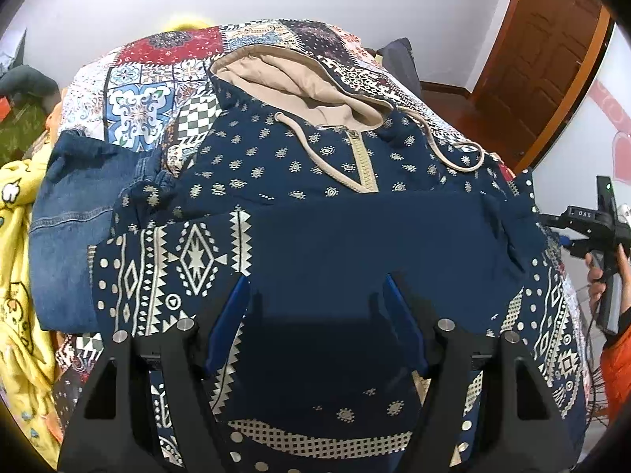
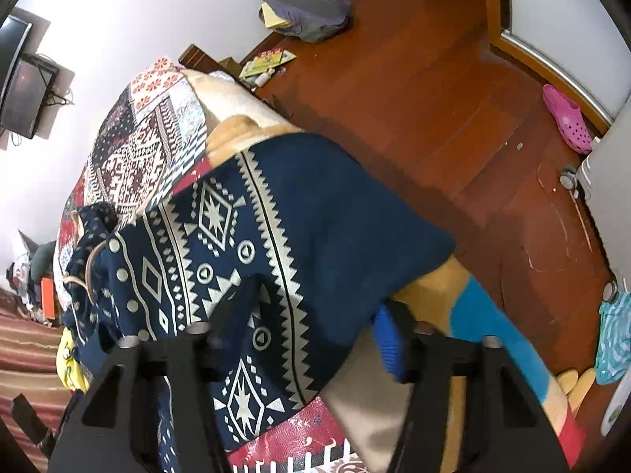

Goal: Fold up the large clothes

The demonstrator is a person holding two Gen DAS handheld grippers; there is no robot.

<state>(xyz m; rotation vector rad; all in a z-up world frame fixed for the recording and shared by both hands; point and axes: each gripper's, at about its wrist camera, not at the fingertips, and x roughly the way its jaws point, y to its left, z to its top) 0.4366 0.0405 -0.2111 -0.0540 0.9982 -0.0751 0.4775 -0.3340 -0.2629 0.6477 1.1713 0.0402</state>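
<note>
Black arms of the left tool [image 1: 315, 303] are seen nearest in the left wrist view, blue pads [image 1: 228, 323] spread wide above the hoodie [image 1: 335, 236], nothing caught between them. Navy cloth with cream geometric bands is spread across the patchwork quilt [image 1: 157, 90] on the bed, hood with beige lining [image 1: 292, 82] at the far end, drawstrings trailing down either side of a short zip. A sleeve is laid across the chest from the left. Denim [image 1: 67, 205] is tucked under the hoodie's left side, and a yellow printed cloth [image 1: 15, 260] is bunched at the far left. At the right edge a hand [image 1: 603, 276] in an orange sleeve is glimpsed gripping the other tool's handle.

Over in the right wrist view, the right tool [image 2: 303, 327] is brought in at the hoodie's patterned sleeve or edge, where it hangs over the side of the bed. Its left finger is buried in the navy cloth; the blue pad on the right [image 2: 388, 343] is seen just beside the fabric's edge. Jaws are narrowed, with cloth lying between them, but whether the pads press it cannot be told. Beyond, wooden floor [image 2: 434, 98] is seen, a pink clog [image 2: 568, 118] lying far right.
</note>
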